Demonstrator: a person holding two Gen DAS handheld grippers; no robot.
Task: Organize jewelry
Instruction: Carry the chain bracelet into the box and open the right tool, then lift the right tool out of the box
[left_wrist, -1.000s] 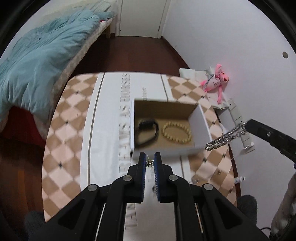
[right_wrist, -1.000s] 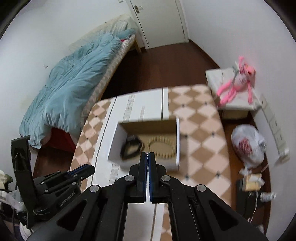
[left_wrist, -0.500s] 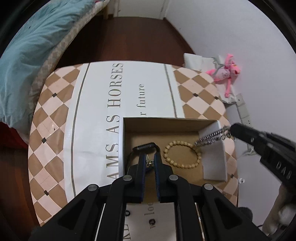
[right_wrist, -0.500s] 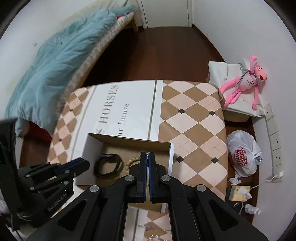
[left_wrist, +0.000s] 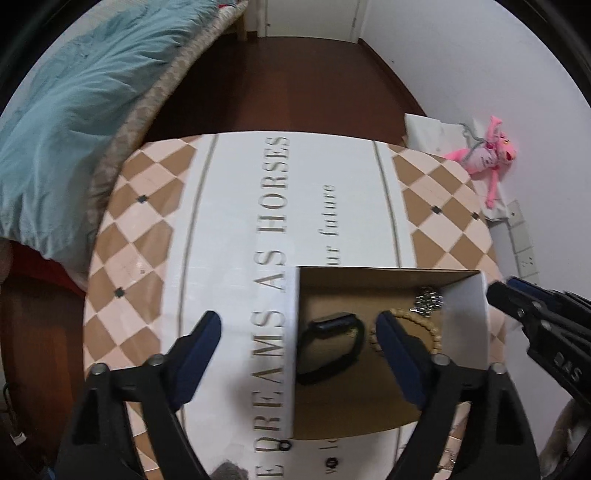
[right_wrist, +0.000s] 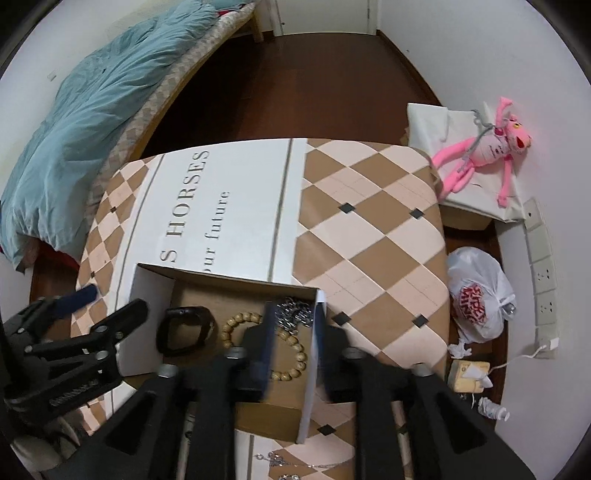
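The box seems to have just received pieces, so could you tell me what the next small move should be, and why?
Probably lift the right gripper clear of the box. Its jaws are opening with nothing between them, the silver chain lies inside, and more chain waits on the table.

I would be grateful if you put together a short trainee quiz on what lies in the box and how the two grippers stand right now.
1. True or false: the silver chain lies inside the cardboard box.
2. Which item in the box lies nearest the left gripper? A) beaded bracelet B) black band C) silver chain
3. Fill in: seen from the right wrist, the right gripper has its fingers on either side of the box's ____ wall.

Key: 1 true; 2 B; 3 right. Both grippers' jaws are opening, with no jewelry held between them.
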